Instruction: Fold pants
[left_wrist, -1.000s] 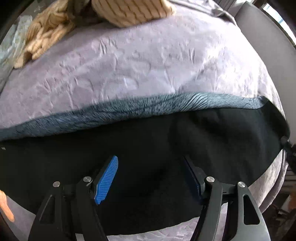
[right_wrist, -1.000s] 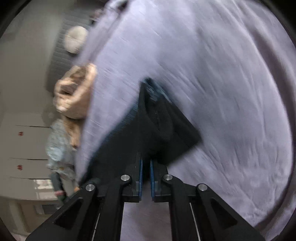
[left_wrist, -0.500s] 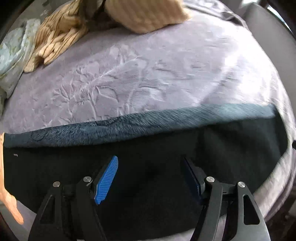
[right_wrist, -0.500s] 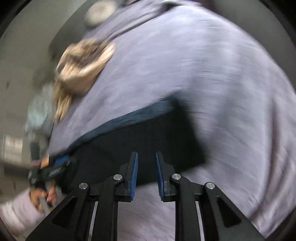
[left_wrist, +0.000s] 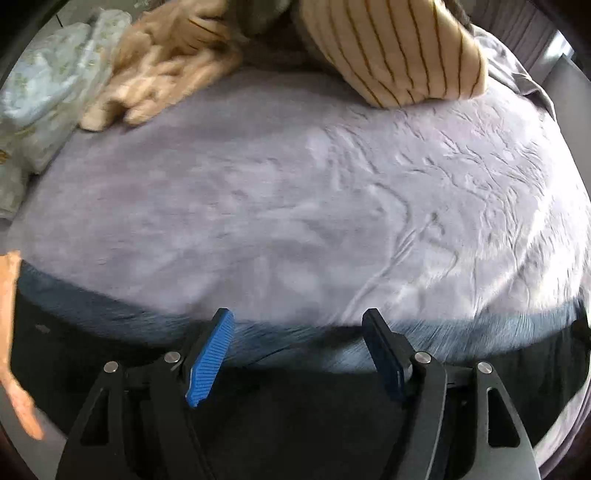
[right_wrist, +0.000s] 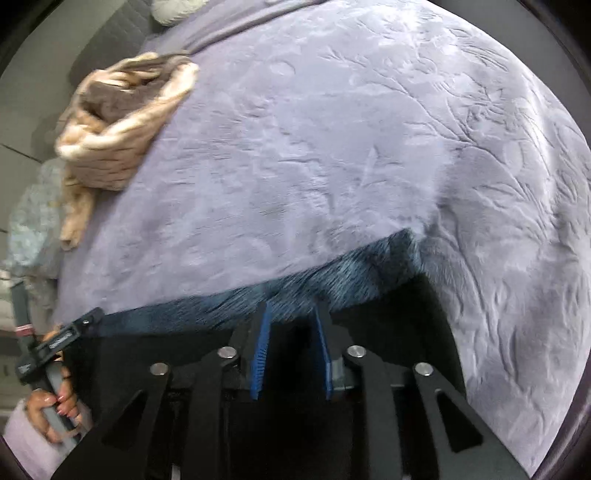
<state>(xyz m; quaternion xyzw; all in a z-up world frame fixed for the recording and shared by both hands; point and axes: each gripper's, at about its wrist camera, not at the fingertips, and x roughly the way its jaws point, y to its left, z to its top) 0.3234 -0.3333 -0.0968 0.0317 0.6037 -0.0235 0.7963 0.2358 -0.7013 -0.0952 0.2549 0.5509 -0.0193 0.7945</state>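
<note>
Pants (left_wrist: 295, 417) are seen under both tools, laid flat along the near edge of the lavender bedspread (left_wrist: 332, 203), dark outer side w/ a blue-grey fleecy strip (right_wrist: 332, 280) at the far edge. Left gripper (left_wrist: 299, 354) is spread wide, nothing held, fingers just over that fleecy edge; contact can't be told. Right gripper (right_wrist: 291, 347) is parted narrower, also holding nothing, over the same edge near the garment's right end. Long axis is judged to run left-right across the bed front; which end is waist can't be told. Risks, as judged: only one layer could be pinched, so the fold opens; bedspread pile could be caught w/ the cloth; uneven lift btwn hands would skew the fold. Striped cushion (left_wrist: 399, 48) and tan throw (left_wrist: 166, 62) sit well apart at the back
</note>
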